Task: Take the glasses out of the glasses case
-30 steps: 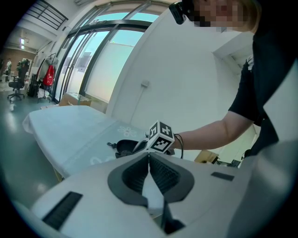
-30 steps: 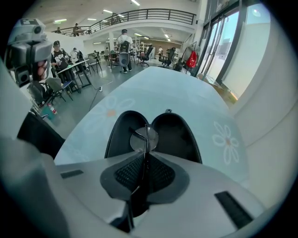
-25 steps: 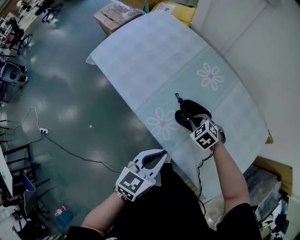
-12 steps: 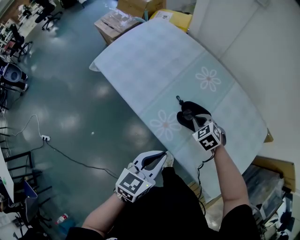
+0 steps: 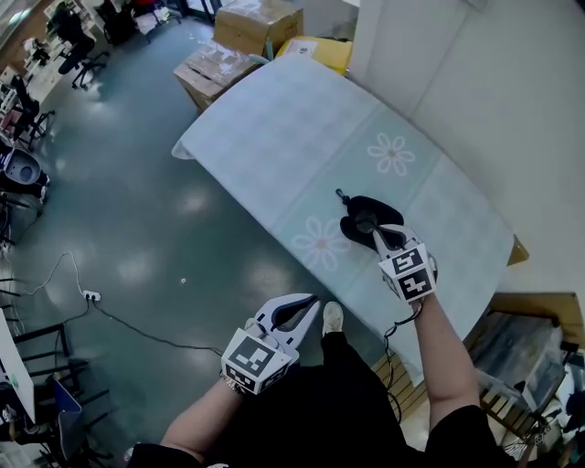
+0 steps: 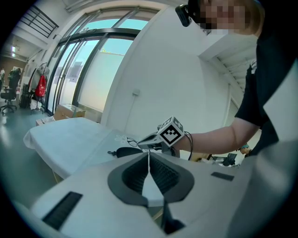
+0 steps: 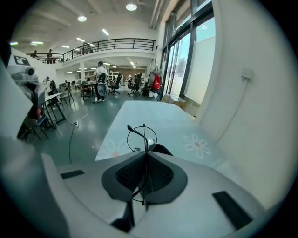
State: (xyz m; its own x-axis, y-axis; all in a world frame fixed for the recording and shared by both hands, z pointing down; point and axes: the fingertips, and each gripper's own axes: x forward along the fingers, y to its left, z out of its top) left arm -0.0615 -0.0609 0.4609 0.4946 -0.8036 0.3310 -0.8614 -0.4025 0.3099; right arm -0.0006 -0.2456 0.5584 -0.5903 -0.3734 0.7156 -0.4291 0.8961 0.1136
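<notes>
- worktop (image 5: 302, 128): covered with a pale blue cloth printed with daisies and set against a white wall.
- glasses case (image 5: 364, 210): black, laid on the cloth between two daisy prints, near the worktop's front edge. A short tab is seen at its far end.
- glasses (image 7: 144, 139): thin wire frame with a round lens, held upright and edge-on just above the glasses case. The head view is too coarse to tell whether they are clear of it or touching it.
- right tongs (image 5: 379, 236): clenched on the wire frame of the glasses, directly over the glasses case.
- left tongs (image 5: 313, 302): pressed together with nothing between them, held off the worktop's front edge above the floor (image 5: 137, 183), well apart from the glasses case.
- cardboard boxes (image 5: 242, 27): stacked on the floor beyond the worktop's far end.
</notes>
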